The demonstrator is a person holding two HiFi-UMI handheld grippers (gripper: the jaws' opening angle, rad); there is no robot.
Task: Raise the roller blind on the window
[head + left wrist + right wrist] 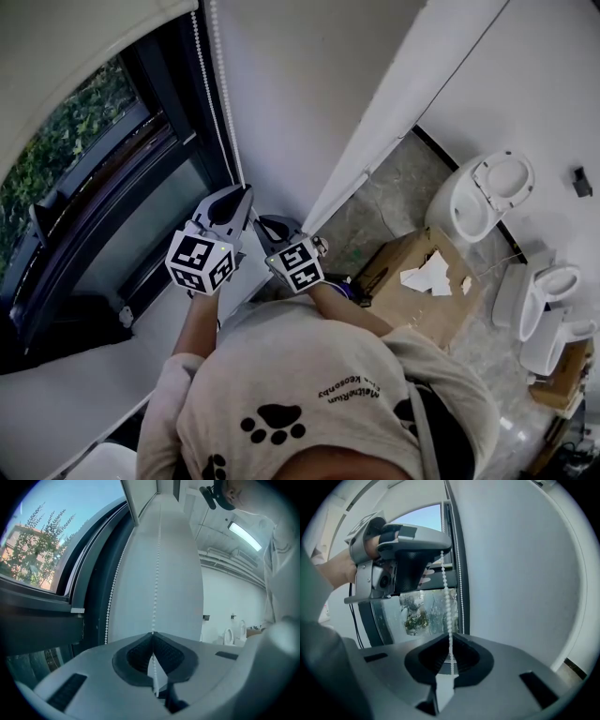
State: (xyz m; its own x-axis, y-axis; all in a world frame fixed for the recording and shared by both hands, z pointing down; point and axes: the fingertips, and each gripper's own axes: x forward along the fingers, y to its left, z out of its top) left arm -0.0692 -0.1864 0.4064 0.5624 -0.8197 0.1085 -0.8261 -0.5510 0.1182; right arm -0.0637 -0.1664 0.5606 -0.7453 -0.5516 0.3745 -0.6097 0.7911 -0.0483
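— Where's the blind?
— The roller blind (75, 47) covers the top of the window (94, 178). Its bead chain (156, 564) hangs down the white wall (300, 75), just beside the window's right edge.
— And the two tools?
— The left hand-held gripper (152, 634) is closed tight, its pads pinching one strand of the bead chain. The right hand-held gripper (451, 637) is closed on that same strand, just below the left one. The other strand hangs free against the dark frame.
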